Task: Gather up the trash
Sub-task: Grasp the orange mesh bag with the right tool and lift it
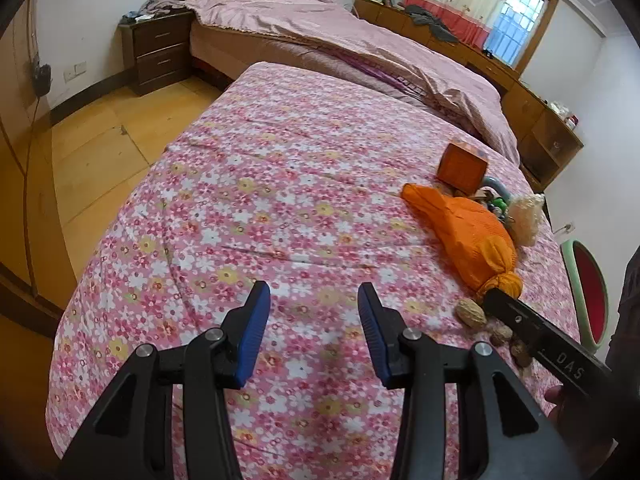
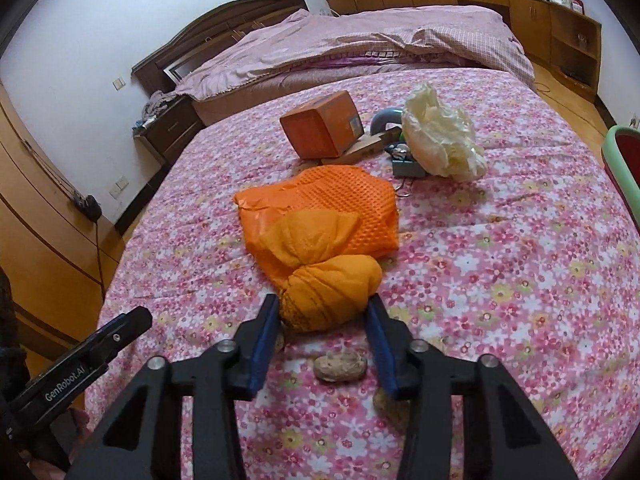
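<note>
Gripping the knotted end of the orange bag (image 2: 332,292) with my right gripper (image 2: 325,312): both blue pads bear on the bunched knot, one on each side. The bag lies on the floral bedspread (image 2: 500,280), its long axis running away from my jaws toward the orange box (image 2: 324,126) and the crumpled white bag (image 2: 438,136). My left gripper (image 1: 314,308) hangs released over bare bedspread, well to the left of the bag. Loose nut shells (image 2: 340,366) lie beneath my right jaws. Judgement: the right hand lifts; the left is farther off.
</note>
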`<state>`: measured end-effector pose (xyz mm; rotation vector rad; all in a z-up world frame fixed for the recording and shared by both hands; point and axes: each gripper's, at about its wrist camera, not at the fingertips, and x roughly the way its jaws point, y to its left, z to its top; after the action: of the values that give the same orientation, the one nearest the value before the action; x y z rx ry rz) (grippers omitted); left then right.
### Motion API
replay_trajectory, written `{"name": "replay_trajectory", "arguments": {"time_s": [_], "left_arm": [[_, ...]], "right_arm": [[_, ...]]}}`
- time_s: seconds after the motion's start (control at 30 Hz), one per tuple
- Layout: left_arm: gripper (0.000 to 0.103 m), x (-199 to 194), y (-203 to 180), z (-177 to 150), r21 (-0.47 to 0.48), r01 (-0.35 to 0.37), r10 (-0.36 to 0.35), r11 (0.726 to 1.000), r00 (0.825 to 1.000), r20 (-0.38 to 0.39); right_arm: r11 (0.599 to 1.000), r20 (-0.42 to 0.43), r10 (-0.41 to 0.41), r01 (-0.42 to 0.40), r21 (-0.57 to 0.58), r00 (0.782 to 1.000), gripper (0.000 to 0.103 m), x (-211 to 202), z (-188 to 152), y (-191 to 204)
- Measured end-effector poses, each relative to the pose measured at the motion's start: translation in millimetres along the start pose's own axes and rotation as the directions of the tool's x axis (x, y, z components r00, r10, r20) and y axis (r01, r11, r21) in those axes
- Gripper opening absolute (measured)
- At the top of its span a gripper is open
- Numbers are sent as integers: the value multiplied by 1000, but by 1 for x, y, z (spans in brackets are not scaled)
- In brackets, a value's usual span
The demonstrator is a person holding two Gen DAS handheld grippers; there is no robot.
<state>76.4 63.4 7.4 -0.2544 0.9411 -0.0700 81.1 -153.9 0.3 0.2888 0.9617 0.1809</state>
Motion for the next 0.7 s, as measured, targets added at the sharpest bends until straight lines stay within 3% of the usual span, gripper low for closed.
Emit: {"name": "replay_trajectory", "arguments": {"time_s": [0.17, 0.57, 0.7], "left_arm": [[46, -8, -15, 4, 42, 38, -39, 998, 999, 10], [63, -3, -84, 15, 168, 167, -165, 972, 986, -27], [65, 8, -106, 21, 195, 204, -200, 959, 979, -41]], "right_arm": [[999, 67, 11, -14, 37, 998, 42, -26, -2, -11], [990, 198, -55, 27, 141, 979, 42, -94, -5, -55], [983, 224, -77, 36, 181, 972, 42, -111, -6, -73]]}}
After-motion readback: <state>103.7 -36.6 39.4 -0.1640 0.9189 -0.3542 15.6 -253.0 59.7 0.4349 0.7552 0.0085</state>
